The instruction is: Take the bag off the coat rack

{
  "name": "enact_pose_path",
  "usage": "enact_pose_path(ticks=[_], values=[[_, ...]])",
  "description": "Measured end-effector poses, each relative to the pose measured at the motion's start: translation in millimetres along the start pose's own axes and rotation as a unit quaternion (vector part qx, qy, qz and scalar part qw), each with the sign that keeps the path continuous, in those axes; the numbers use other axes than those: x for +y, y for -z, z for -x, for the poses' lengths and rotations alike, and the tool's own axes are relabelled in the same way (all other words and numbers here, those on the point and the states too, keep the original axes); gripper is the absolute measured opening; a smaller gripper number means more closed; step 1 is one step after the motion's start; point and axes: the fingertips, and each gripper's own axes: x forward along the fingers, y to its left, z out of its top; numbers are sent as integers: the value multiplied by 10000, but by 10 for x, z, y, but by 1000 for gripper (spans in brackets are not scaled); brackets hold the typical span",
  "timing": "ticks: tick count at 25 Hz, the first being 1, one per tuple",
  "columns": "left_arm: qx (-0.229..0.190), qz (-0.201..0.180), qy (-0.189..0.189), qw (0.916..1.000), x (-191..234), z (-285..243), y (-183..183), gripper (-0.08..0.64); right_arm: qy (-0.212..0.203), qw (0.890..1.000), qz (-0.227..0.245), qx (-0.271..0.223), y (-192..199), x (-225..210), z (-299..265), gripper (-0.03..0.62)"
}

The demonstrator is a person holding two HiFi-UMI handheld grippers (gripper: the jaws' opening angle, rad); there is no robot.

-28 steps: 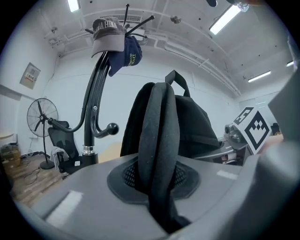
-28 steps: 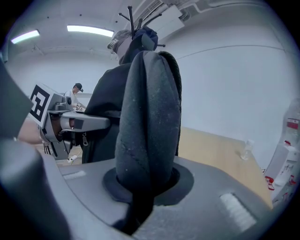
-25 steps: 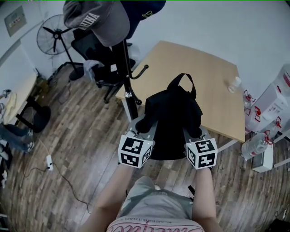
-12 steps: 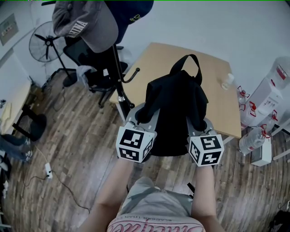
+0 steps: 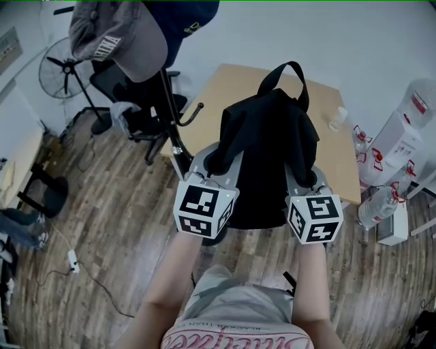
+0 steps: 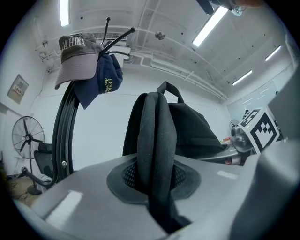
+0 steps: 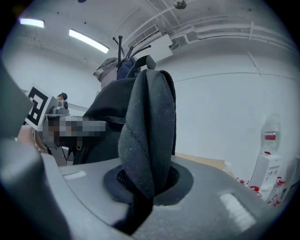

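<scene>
The black backpack hangs free in the air between my two grippers, clear of the coat rack to its left. My left gripper is shut on the bag's left shoulder strap, which runs up between its pads. My right gripper is shut on the right shoulder strap in the same way. The bag's top carry loop stands up over the wooden table. The rack's black pole still carries a grey cap and a navy cap.
An office chair and a standing fan stand behind the rack. A small clear bottle sits on the table. Water dispensers and bottles line the right wall. Cables and a power strip lie on the wood floor at the left.
Both grippers have lifted the backpack higher and carried it further over the table, away from the rack's hooks. The grips on both straps have stayed the same.
</scene>
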Motion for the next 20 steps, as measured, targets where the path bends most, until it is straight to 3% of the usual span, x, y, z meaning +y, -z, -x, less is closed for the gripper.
enact_pose_path(ticks=[20], values=[[32,-83,-6,10000,-45,-81,-27,80,158,9997,-19,-211,-111,-72,143,34]])
